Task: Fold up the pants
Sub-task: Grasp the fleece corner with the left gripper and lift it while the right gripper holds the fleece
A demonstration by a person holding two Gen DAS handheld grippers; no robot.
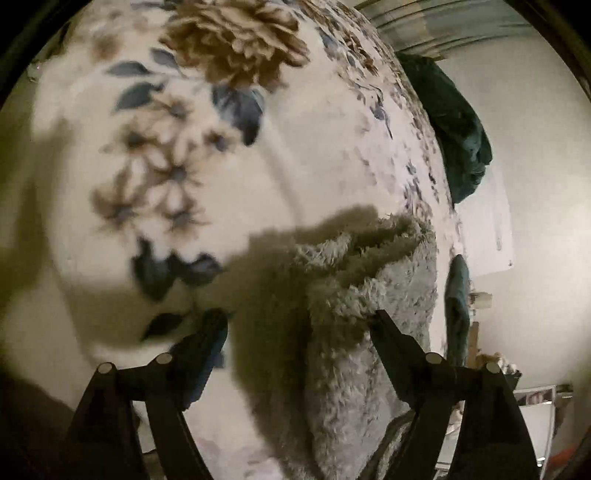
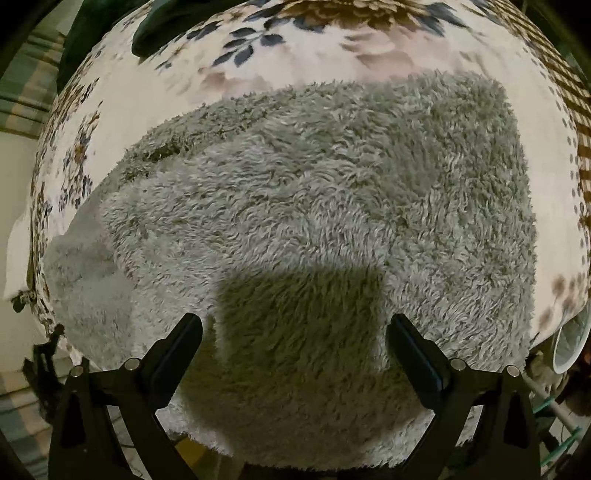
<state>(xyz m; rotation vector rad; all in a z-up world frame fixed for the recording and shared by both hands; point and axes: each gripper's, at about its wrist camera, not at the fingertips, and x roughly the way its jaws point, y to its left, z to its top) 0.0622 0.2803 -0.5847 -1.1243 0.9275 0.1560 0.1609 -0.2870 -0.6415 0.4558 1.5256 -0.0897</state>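
Note:
The pants are grey and fluffy. In the right wrist view they [image 2: 314,206] lie spread across the floral blanket [image 2: 147,92] and fill most of the frame. My right gripper [image 2: 295,336] is open just above them, fingers apart over their near part. In the left wrist view a folded end of the pants [image 1: 369,277] lies at the lower right. My left gripper [image 1: 299,325] is open over its edge, the right finger [image 1: 388,332] against the fleece, the left finger [image 1: 207,332] over the blanket [image 1: 314,147].
A dark green cloth [image 1: 458,122] lies at the blanket's far edge, also seen in the right wrist view [image 2: 155,26]. A white cup [image 2: 569,343] stands at the lower right. A plaid surface [image 2: 26,88] lies beyond the bed's left side.

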